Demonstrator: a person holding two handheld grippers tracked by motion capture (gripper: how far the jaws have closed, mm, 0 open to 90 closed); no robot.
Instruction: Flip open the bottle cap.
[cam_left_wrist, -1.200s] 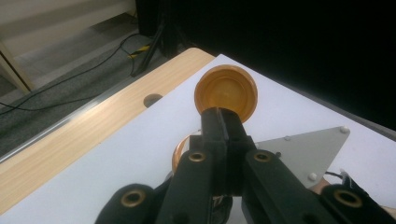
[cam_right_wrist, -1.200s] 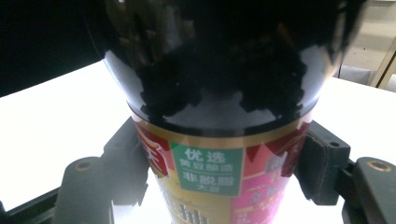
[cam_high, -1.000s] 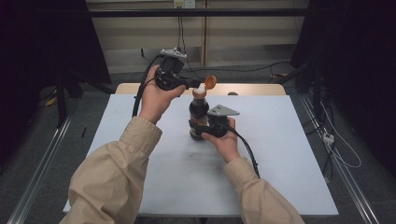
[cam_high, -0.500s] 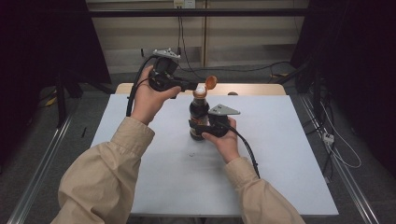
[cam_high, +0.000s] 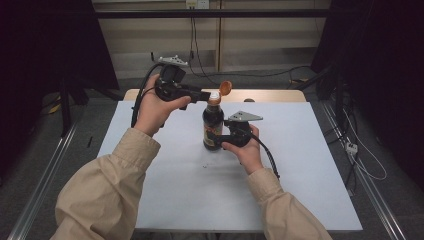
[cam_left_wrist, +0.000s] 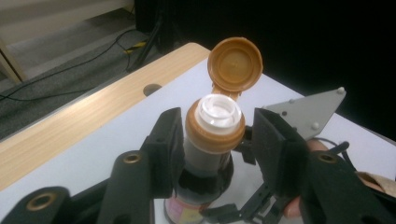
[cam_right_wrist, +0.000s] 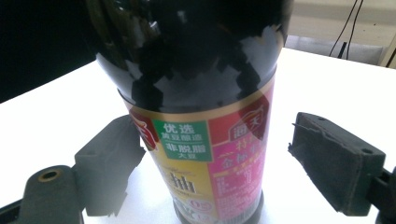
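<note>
— Standing upright mid-counter (cam_high: 150, 165), the sauce bottle (cam_high: 213, 125) has its orange cap (cam_high: 225, 88) flipped open toward one o'clock.

— And the fingers?

— Left gripper (cam_left_wrist: 212, 140) and right gripper (cam_right_wrist: 205, 163) have just been opening; each pair flanks the bottle, not pressing.

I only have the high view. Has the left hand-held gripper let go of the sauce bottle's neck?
Observer: Yes. The left hand-held gripper has just been opening its jaws, and its pads stand off either side of the sauce bottle.
Operator: Is the cap fully open?
Observer: The orange flip cap is hinged right back, baring a white spout.
Operator: Is the right one clamping the body?
Observer: No. The right hand-held gripper has just been opening its jaws too, and one pad stands clear of the label.
</note>
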